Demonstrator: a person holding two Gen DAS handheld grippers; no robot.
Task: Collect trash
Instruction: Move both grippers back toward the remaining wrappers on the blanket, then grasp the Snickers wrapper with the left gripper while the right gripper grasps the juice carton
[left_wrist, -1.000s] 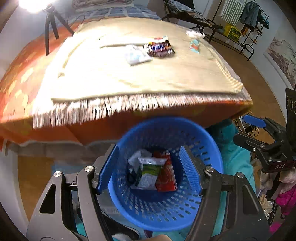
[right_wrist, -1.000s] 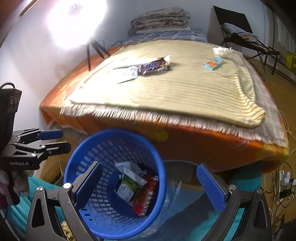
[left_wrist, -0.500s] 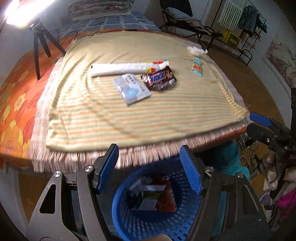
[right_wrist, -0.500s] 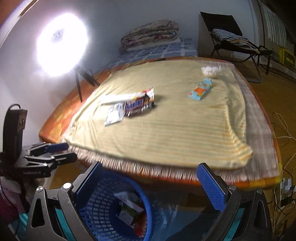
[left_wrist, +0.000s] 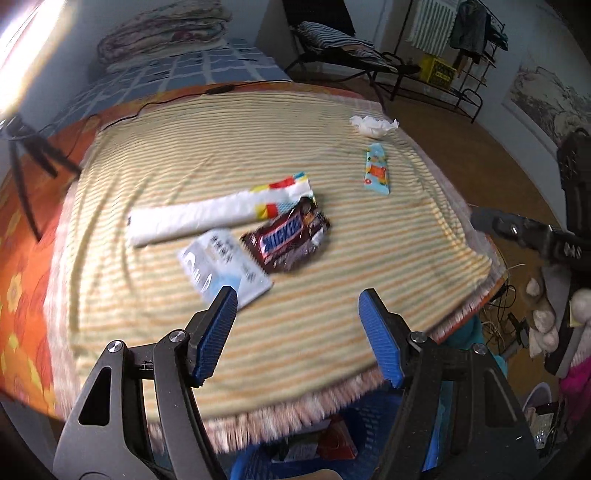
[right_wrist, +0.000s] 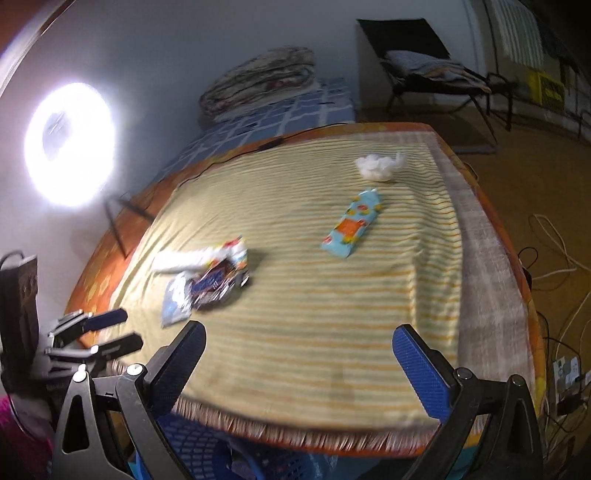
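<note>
Left wrist view: one brown Snickers wrapper (left_wrist: 286, 240) reads clearly, touching one long white wrapper (left_wrist: 218, 214) and one pale printed sachet (left_wrist: 225, 269), lettering blurred. One light-blue wrapper (left_wrist: 376, 170) and one crumpled tissue (left_wrist: 373, 125) lie apart on the striped blanket (left_wrist: 332, 295). Left gripper (left_wrist: 297, 334) and right gripper (right_wrist: 299, 365): jaws apart, empty. Blue basket (left_wrist: 258, 465) sits below the bed's edge.

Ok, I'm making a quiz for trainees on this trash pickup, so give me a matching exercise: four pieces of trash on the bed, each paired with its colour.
Things:
1. Snickers wrapper
2. crumpled tissue
3. small snack wrapper
4. long wrapper

Colours:
A. plain white
B. light blue with orange
C. dark brown with blue lettering
D. white with coloured squares at one end

Pairs: 1-C, 2-A, 3-B, 4-D
</note>
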